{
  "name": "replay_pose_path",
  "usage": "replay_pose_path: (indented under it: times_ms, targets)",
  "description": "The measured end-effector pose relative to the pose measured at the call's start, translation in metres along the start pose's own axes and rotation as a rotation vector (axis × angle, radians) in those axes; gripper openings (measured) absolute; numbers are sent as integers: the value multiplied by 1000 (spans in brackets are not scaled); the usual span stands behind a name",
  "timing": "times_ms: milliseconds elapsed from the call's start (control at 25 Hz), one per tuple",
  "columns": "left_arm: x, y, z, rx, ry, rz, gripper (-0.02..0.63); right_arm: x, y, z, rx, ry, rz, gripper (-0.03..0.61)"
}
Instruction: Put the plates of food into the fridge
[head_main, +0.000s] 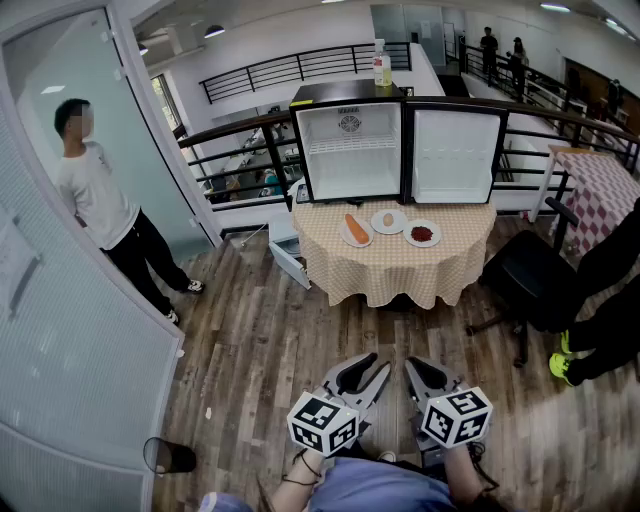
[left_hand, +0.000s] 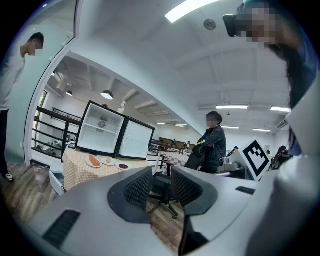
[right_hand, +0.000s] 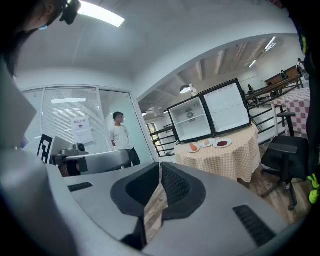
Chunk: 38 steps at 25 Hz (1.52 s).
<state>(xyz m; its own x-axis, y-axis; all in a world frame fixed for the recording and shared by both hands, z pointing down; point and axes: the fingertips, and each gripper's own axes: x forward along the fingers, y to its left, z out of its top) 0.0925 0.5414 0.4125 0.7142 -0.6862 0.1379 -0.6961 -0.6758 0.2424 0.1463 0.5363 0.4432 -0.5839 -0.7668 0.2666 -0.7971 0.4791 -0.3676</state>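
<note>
Three plates lie on the checked tablecloth (head_main: 400, 265) far ahead of me: a carrot plate (head_main: 356, 231), an egg plate (head_main: 388, 221) and a plate of red food (head_main: 422, 234). Behind them stands the small fridge (head_main: 350, 150), its door (head_main: 455, 155) swung open to the right and its white shelves bare. Both grippers hang low near my body, well short of the table. The left gripper (head_main: 362, 374) (left_hand: 161, 182) is open with nothing between its pads. The right gripper (head_main: 427, 375) (right_hand: 160, 170) has its pads meeting at the tips, holding nothing. The plates also show small in the gripper views, carrot plate (left_hand: 93, 161) (right_hand: 193, 148).
A person (head_main: 100, 200) stands at the left by a glass door. A black office chair (head_main: 525, 280) and another person (head_main: 610, 290) are right of the table. A second checked table (head_main: 600, 190) is at the far right. A bottle (head_main: 381, 68) tops the fridge. Wood floor lies between me and the table.
</note>
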Motion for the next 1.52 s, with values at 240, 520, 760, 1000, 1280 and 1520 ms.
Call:
replay_pose_path:
  times_ms: [240,520,760,1000,1280,1520]
  targets:
    - [2,2,-2,1,8,9,124,1,-3,0,6,-1,-1,30]
    - [-1,1,-7,-2,13,12,124,-1,-10,-4,63,-22,-2,31]
    - [-4,12,-9,-14,25,42,124,8,-14,-9,92,4,10,29]
    - [-4,35,-9,-29,29,69,124,33,-17,-9,113,22,30,30]
    - [28,79,-2,-55,33,56,124,77,-39,4,127,37,13,30]
    - [61,142,26,-4,47,13,124,147,-63,30,177,41,-22,31]
